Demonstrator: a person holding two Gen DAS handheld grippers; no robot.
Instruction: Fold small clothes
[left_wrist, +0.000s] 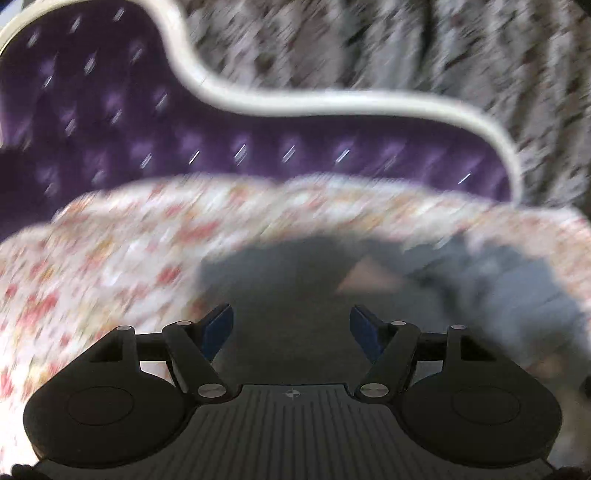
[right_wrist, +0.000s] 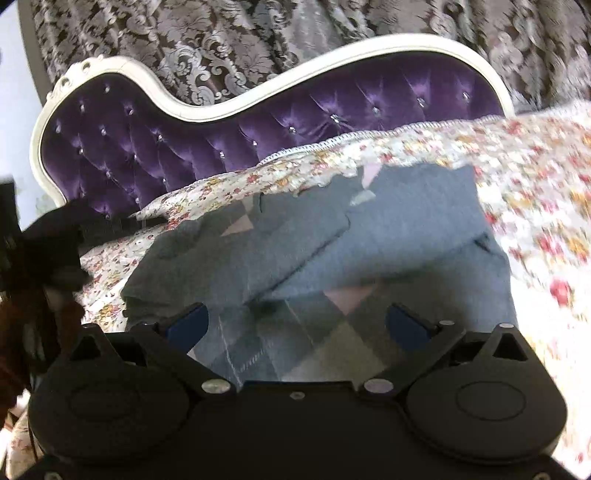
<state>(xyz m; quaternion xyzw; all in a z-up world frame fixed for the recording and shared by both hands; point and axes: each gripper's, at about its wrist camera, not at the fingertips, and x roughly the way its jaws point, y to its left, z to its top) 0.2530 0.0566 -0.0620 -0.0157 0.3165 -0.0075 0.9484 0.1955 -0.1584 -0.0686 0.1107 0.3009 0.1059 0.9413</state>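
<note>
The left gripper (left_wrist: 291, 325) has its jaws apart, blue pads facing each other across a clear gap, and nothing sits between them; below and beyond that gap lies dark grey cloth, blurred in the left wrist view. The right gripper (right_wrist: 297, 323) likewise stands with its jaws spread wide, gripping nothing; its blue pads (right_wrist: 186, 326) hang over the near edge of the grey garment (right_wrist: 369, 236), whether touching it or just above I cannot tell.

The garment, a small grey knit with pale pink and light grey diamond patches, lies spread on the floral bedspread (right_wrist: 528, 192); in the right wrist view a darker grey part is folded across its left and far side, and a lighter blue-grey panel lies toward the right; the near part, between the right gripper's fingers, shows a diamond pattern with thin pale lines. In the left wrist view the same garment (left_wrist: 461, 280) reads as a smeared grey patch with one pink triangle, reaching from the centre to the right.

The bedspread, white with red and yellow flowers, runs out around the garment on all sides and ends in a trimmed edge at the far side; behind it rises the purple tufted headboard (right_wrist: 221, 133) with its curving white frame (right_wrist: 199, 112); farther still hangs a grey-and-brown damask curtain (right_wrist: 229, 44). At the far left of the right wrist view a dark shape, seemingly the other gripper, stands over the left edge of the bed, too dim to read.
</note>
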